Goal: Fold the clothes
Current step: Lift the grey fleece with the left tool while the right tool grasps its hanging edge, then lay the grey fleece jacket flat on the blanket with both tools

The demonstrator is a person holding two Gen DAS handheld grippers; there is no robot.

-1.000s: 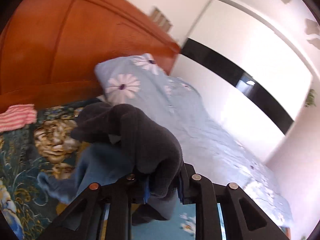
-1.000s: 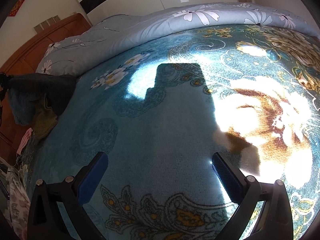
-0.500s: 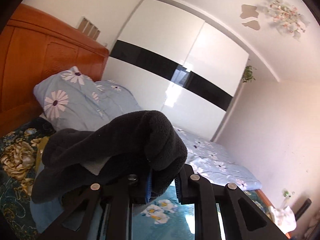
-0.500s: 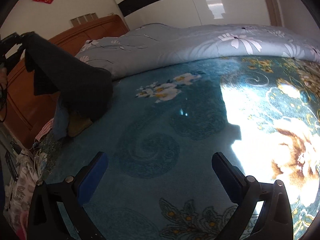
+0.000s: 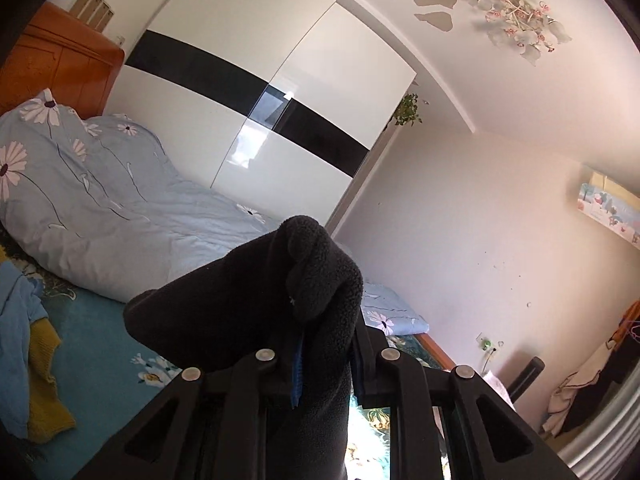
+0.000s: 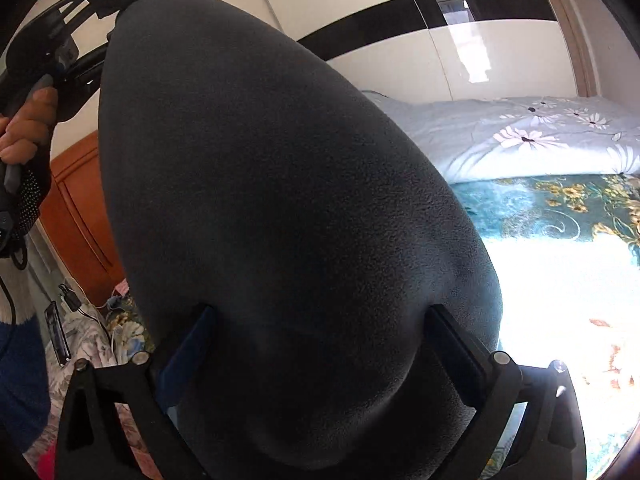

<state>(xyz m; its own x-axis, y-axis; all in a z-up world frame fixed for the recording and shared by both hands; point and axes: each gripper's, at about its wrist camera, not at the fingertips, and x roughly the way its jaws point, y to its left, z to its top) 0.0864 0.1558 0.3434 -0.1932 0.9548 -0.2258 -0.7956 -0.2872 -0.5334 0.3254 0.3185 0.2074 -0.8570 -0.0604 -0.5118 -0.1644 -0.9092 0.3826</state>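
My left gripper (image 5: 326,364) is shut on a dark grey fleece garment (image 5: 256,312) and holds it high above the bed. In the right wrist view the same garment (image 6: 280,200) hangs stretched from the left gripper (image 6: 120,0) at the upper left and fills most of the frame. My right gripper (image 6: 320,344) is open, and the hanging fleece lies between its two fingers, hiding the gap.
A teal floral bedspread (image 6: 560,216) covers the bed, with a pale blue daisy duvet (image 5: 100,216) along the far side. A light blue garment (image 5: 16,320) and a mustard one (image 5: 44,392) lie at the left. Wooden headboard (image 5: 52,68) and wardrobe (image 5: 260,80) stand behind.
The left gripper has lifted the fleece up off the clothes pile and carried it toward the right gripper. The fleece now hangs between the right gripper's open fingers, which earlier faced bare bedspread.
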